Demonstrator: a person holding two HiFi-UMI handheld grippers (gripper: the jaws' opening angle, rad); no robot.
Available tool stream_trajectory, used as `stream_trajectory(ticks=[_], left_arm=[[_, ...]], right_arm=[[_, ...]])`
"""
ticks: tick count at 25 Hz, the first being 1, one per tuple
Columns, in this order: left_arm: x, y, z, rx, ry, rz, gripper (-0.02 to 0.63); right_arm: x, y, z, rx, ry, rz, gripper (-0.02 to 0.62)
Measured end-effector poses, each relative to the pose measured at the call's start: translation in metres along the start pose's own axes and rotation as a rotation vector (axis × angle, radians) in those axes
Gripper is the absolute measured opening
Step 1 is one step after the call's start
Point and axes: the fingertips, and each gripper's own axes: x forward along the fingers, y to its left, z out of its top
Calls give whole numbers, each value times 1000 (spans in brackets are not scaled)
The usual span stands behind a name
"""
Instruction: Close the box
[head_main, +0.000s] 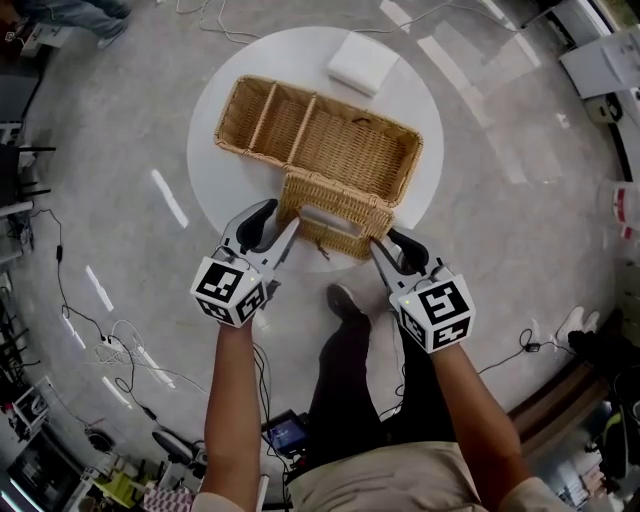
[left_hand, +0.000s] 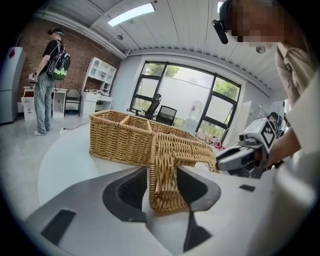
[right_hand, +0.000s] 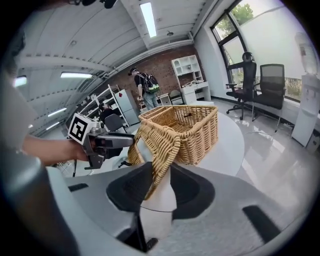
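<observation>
Two grippers are at work on one lid, and the step in hand looks like taking hold of it for the swing over. The left gripper (head_main: 277, 226) has the lid's (head_main: 340, 195) left near corner between its jaws. They stand wide, with a gap showing beside the wicker, so nothing is clamped. The right gripper (head_main: 392, 248) straddles the right near corner. Its jaws stand narrower but still loose, the weave leaning toward one pad while bare white shows at the other. The wicker box (head_main: 350, 150) sits open near the middle of the round white table (head_main: 415, 95). Its lid is folded out from the near long wall toward the person and reaches past the table's edge. To do the step well, both pairs of jaws should probably close firmly on the corners at the same depth. The corners should then rise together so the woven panel does not twist. The lid should follow an arc about the near wall, where it seems to be hinged, rather than being pushed forward. The box looks light and could skid across the smooth top. The lid should come down gently so its edge meets the far rim squarely. By count there is one box with two dividers (head_main: 268, 115) making three compartments, all empty. There is also one lid, one table, one folded white pad (head_main: 363, 62) beyond the box, and one bystander with a rucksack (left_hand: 50, 80) well away.
</observation>
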Motion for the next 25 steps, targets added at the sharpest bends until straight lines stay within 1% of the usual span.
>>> stream_trajectory(ticks=[5,10,14,20,23,25], left_arm=[[0,-7,-1,-3,5,-3,179],[-13,-8,8,-12,-3,18,179],[-24,-10,22,-21,-18,30,179],[-39,-19,49,-18,-66,40,181],[-43,-22,59,-21,-79,44,189],[-46,-22,66,-26,-83,45,195]], right_arm=[[-4,1,1,6,12,1,104],[-9,12,8,26,10,40,112],[-19,22,23,46,-20,82,117],[-37,35,51,80,-101,153,123],[-43,36,63,94,-128,172,124],[-45,37,69,114,-128,179,124]])
